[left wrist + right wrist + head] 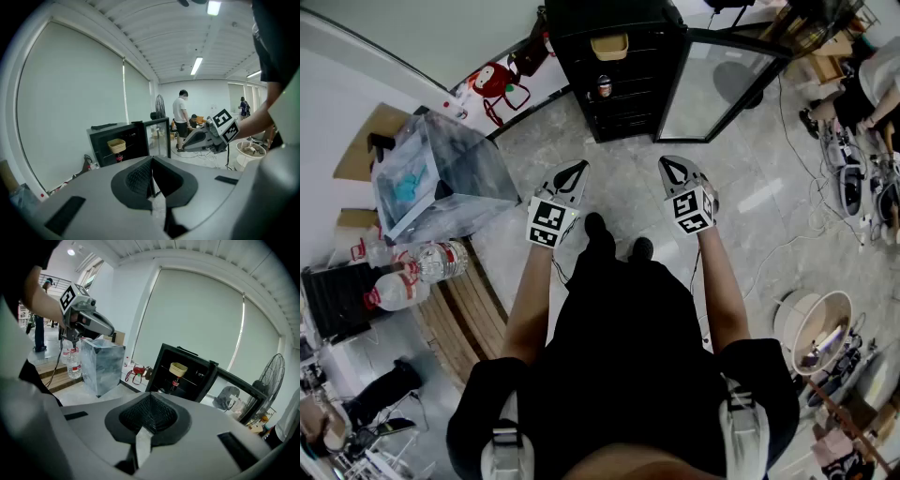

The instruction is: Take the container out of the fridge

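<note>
A black mini fridge (617, 70) stands ahead against the wall with its glass door (722, 86) swung open to the right. A tan container (609, 46) sits on its top shelf, and a dark bottle (605, 86) on the shelf below. My left gripper (577, 170) and right gripper (672, 166) are held side by side over the floor, well short of the fridge. Both are shut and hold nothing. In the left gripper view the container (116, 146) shows beyond the shut left gripper (151, 176). The right gripper view shows the container (178, 369) past the right gripper (149, 413).
A translucent plastic box (441, 173) stands on the floor to the left, with water bottles (422, 262) on a wooden bench behind it. Red gear (492, 89) hangs by the wall. Cables, a round basin (816, 323) and people are to the right.
</note>
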Demonstrator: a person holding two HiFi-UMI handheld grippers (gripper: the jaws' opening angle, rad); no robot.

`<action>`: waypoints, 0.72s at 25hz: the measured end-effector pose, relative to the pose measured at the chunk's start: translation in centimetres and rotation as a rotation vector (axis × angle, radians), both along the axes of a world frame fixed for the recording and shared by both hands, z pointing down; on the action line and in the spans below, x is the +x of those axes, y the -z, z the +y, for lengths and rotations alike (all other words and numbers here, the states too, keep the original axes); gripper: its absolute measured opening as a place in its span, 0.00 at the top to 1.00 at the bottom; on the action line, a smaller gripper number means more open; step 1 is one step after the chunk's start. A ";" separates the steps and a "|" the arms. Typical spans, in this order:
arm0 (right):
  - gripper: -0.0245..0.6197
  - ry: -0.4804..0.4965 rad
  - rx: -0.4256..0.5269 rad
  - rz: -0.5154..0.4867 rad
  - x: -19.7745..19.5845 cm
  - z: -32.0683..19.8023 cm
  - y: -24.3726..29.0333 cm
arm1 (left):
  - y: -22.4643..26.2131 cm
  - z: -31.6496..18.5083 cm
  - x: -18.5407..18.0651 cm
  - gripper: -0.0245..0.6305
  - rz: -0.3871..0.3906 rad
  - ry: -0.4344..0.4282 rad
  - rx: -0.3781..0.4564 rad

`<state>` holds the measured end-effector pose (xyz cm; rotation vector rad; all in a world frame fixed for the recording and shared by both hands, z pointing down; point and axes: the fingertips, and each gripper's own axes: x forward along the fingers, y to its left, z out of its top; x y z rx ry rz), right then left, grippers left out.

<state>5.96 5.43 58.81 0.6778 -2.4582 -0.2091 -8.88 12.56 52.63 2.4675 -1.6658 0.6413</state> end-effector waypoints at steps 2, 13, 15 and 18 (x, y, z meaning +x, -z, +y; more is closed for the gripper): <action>0.96 0.003 -0.003 -0.002 1.0 1.2 -0.2 | 0.2 1.1 1.5 0.93 0.007 -0.004 -0.001; 0.96 -0.005 0.000 -0.018 4.9 3.5 0.6 | 0.4 2.4 5.7 0.93 0.010 -0.025 0.003; 0.96 -0.003 0.002 -0.014 5.2 3.8 0.5 | 0.1 2.6 6.0 0.93 0.001 -0.031 0.000; 0.96 -0.004 0.011 -0.011 5.6 3.8 0.4 | 0.4 2.8 6.8 0.93 -0.013 -0.040 0.001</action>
